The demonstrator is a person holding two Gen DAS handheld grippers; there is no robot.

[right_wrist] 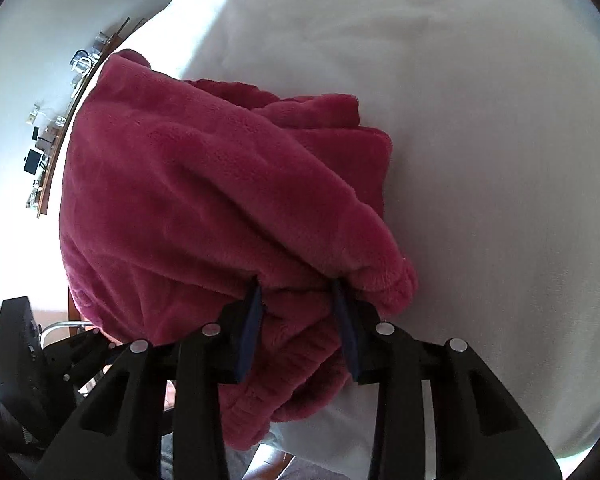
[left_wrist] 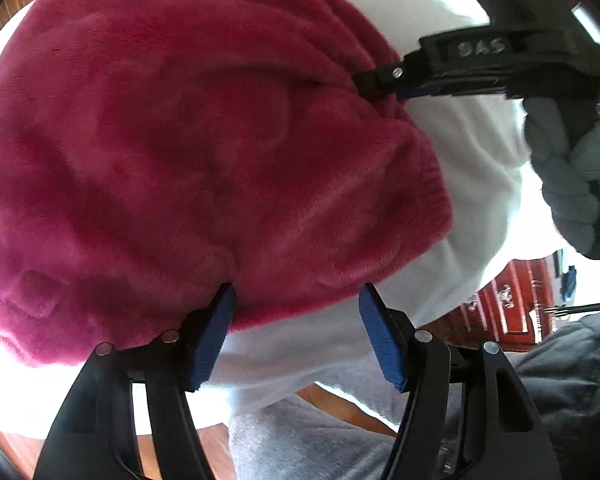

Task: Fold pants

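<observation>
1. The pink fleece pants [right_wrist: 204, 208] lie folded in a bundle on a white cloth [right_wrist: 480, 160].
2. The right gripper [right_wrist: 300, 320] pinches a bunch of fabric at the waistband edge.
3. The left gripper [left_wrist: 296, 316] stands wide at the bundle's near edge, holding nothing.
4. A gloved hand [left_wrist: 572, 168] holds the right tool.

Bright daylight washes out my white sheet [right_wrist: 480, 160], fisheye bends both views' dark edges, and my glove [left_wrist: 572, 176] blurs slightly.
</observation>
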